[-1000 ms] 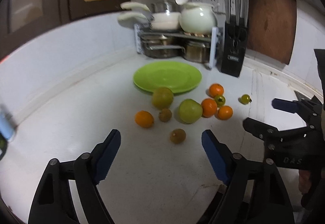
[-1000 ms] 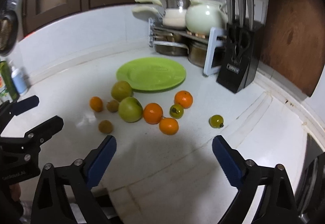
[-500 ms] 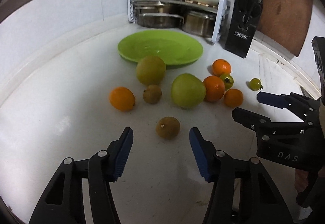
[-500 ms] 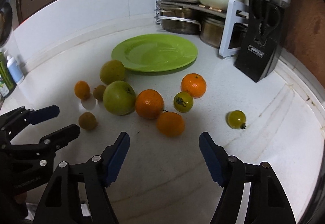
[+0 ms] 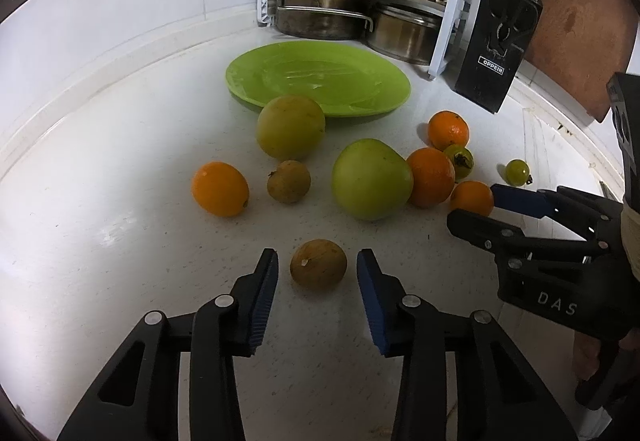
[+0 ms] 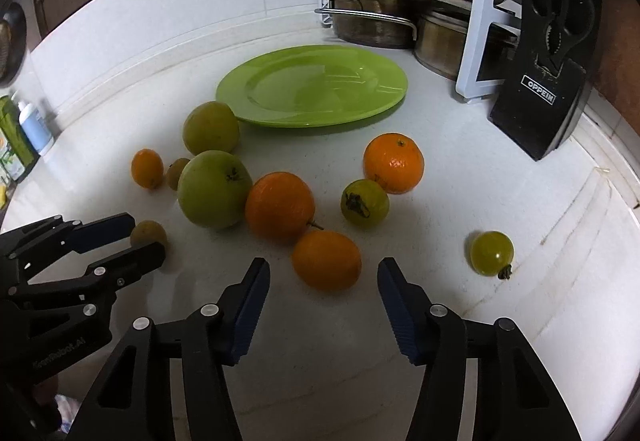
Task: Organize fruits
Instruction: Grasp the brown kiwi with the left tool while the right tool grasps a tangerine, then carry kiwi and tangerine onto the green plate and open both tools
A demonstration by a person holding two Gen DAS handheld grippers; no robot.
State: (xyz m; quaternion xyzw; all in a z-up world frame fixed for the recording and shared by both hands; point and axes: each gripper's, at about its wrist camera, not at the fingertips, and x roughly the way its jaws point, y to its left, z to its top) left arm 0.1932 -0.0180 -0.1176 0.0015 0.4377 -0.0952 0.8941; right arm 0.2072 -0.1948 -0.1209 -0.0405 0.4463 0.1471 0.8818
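Observation:
In the left wrist view a small brown fruit point(image 5: 319, 264) lies on the white counter between the blue pads of my left gripper point(image 5: 318, 256). The jaws are closing and a thin gap shows on each side. In the right wrist view my right gripper point(image 6: 323, 264) straddles a small orange point(image 6: 326, 260). Its jaws are also closing and its pads are clear of the peel. Behind lie a green apple point(image 5: 372, 179), a yellow-green fruit point(image 5: 290, 127), more oranges point(image 6: 279, 205) and green tomatoes point(image 6: 491, 253). The green plate point(image 5: 320, 81) at the back is bare.
A pot rack point(image 5: 352, 9) with pans and a white pot stands behind the plate. To its right are a black knife block point(image 5: 496, 53) and a wooden board point(image 5: 580, 41). Bottles point(image 6: 24, 129) stand at the far left by the wall.
Both grippers have come down and forward onto the fruit and their jaws have narrowed. The brown fruit now sits between the left pads, the small orange between the right pads.

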